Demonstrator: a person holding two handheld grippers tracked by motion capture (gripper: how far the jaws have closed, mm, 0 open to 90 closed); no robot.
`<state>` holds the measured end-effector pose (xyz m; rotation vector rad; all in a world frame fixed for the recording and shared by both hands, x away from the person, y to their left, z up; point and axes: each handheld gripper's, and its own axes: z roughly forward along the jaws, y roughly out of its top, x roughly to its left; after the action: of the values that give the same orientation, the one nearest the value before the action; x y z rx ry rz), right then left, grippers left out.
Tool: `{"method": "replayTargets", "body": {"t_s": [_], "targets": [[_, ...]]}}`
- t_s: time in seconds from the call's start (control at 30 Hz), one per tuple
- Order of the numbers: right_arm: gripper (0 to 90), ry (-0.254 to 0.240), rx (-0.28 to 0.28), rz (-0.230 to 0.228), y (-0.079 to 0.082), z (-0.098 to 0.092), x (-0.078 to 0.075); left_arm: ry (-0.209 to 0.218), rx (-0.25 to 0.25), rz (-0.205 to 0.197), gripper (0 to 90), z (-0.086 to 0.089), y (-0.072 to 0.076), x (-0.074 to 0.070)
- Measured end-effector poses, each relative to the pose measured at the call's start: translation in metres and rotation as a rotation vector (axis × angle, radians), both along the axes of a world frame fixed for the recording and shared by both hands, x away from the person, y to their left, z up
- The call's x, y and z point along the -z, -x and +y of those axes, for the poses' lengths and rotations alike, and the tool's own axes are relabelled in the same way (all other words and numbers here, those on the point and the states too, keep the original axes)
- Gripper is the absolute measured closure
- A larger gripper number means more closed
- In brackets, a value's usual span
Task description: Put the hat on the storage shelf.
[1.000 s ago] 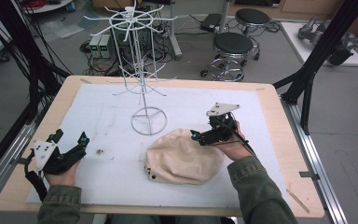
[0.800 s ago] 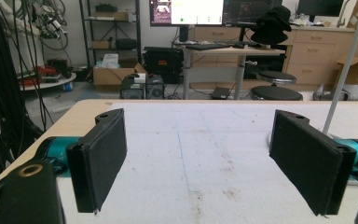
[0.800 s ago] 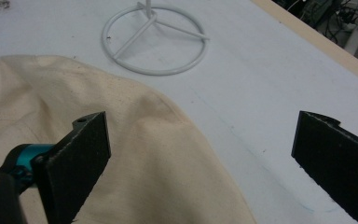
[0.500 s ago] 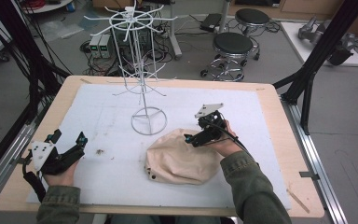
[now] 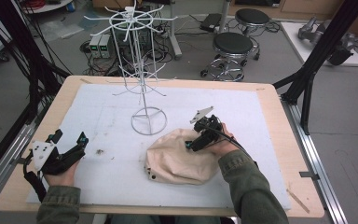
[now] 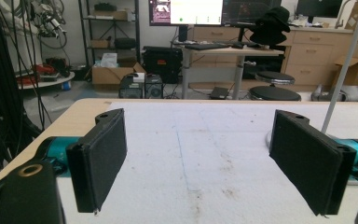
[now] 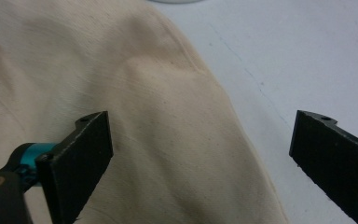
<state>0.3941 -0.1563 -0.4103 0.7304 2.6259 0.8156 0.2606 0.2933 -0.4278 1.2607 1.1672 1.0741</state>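
A beige cloth hat [image 5: 177, 158] lies crumpled on the white mat [image 5: 107, 116], in front of a white wire hanging rack [image 5: 140, 70]. My right gripper [image 5: 192, 143] hovers low over the hat's upper right edge, pointing left and down. In the right gripper view the beige fabric [image 7: 144, 107] runs under the left jaw while the right jaw is over bare mat; this gripper [image 7: 200, 163] is open and holds nothing. My left gripper [image 5: 77, 147] rests at the mat's left side, open and empty [image 6: 200, 163], facing the far edge of the table.
The rack's ring base [image 5: 149, 121] stands just behind the hat, and its thin pole [image 6: 345, 65] rises by my left gripper's right jaw. A small dark stain [image 5: 100, 151] marks the mat. Stools [image 5: 233, 44] and cables lie on the floor beyond the table.
My right gripper has moved left and down from beside the hat to just over its upper right edge. The left gripper has stayed where it was.
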Motion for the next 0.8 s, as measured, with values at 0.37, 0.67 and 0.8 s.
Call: {"method": "replayTargets", "body": {"t_s": [0.37,0.67,0.8], "targets": [[14.3,0.060,-0.043,0.072,-0.005,0.002,0.007,0.022,0.008,0.007,19.3,0.001,0.000,0.000],[14.7,0.088,-0.031,0.131,-0.010,-0.001,0.016,0.014,0.011,0.014,19.5,0.001,0.001,0.000],[15.6,0.076,-0.028,0.141,-0.011,-0.002,0.016,0.014,0.012,0.013,19.5,0.001,0.000,0.001]]}}
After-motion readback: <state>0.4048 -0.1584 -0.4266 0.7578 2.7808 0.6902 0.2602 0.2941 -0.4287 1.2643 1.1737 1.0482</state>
